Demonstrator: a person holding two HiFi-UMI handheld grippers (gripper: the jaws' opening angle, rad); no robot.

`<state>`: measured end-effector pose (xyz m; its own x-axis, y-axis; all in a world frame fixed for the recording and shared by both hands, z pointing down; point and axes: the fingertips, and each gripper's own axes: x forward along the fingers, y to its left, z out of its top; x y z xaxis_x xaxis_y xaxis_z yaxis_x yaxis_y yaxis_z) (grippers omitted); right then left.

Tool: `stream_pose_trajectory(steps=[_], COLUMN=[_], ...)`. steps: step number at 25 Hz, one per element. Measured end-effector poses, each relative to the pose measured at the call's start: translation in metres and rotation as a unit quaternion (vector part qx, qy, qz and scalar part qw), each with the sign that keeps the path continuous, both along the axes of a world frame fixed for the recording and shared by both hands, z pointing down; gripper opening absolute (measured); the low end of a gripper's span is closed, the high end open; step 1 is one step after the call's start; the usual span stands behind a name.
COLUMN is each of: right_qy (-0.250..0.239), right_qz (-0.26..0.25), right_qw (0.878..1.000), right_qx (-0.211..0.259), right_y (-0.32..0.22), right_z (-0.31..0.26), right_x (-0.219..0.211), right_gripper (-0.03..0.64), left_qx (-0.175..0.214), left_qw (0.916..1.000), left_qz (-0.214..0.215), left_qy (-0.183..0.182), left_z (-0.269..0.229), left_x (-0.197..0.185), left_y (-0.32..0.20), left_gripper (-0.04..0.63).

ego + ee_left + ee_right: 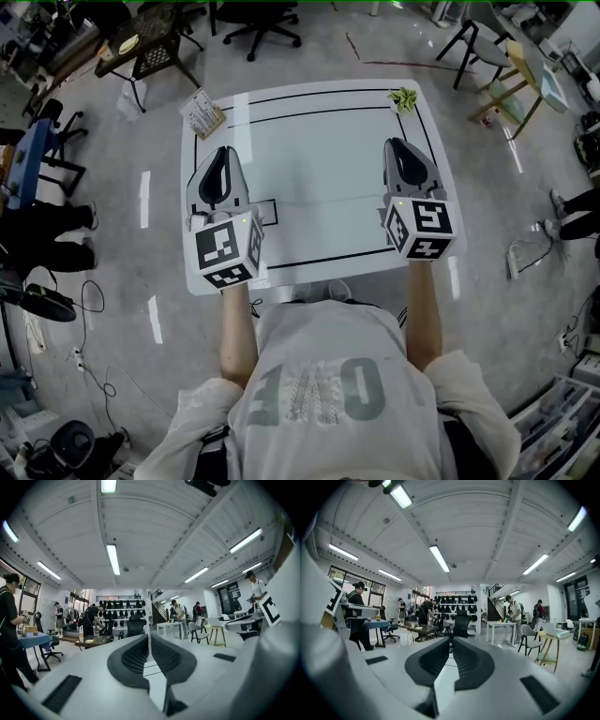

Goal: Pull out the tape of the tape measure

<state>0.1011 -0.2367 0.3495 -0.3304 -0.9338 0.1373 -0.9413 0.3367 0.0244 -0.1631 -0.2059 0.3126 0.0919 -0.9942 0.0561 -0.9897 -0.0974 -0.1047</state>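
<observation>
Both the left gripper [222, 152] and the right gripper [393, 143] were held level over the table [319, 159], jaws clenched on nothing, and the tape measure [404, 98] was taken, doubtfully, to be the small green-yellow shape at the far right corner, well apart.

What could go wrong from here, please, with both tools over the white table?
No tape measure shows on the table; the left tool and right tool are shut and empty, so the pull may have nothing to start from. The booklet sits at the table's corner and could be knocked off.
</observation>
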Motion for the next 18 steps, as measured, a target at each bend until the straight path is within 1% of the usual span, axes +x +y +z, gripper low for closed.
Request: stream_pose_trajectory(steps=[3,7,11,15,18], right_qy=[-0.017,-0.04,-0.037,-0.045,-0.053], right_qz=[-0.01,-0.023,-0.042,-0.057,-0.069], right_qw=[1.0,0.998,0.997,0.995,0.993], right_qx=[0.024,0.046,0.06,0.07,0.078], right_y=[0.013,0.03,0.042,0.056,0.067], right_z=[-0.017,-0.028,-0.034,-0.036,-0.035], right_x=[-0.011,-0.026,-0.041,-0.055,-0.067], right_gripper=[0.043,0.038,0.035,0.035,0.034], left_qx=[0.027,0.052,0.081,0.086,0.094], left_qw=[0.9996,0.9983,0.9961,0.9957,0.9948], left_qz=[0.008,0.015,0.03,0.029,0.033], left_qy=[0.008,0.023,0.019,0.015,0.02], left_z=[-0.018,-0.027,-0.029,-0.025,-0.024], left_x=[0.01,0.021,0.035,0.046,0.054], left_y=[0.011,0.026,0.038,0.048,0.049], left_gripper=[0.035,0.032,0.031,0.031,0.031])
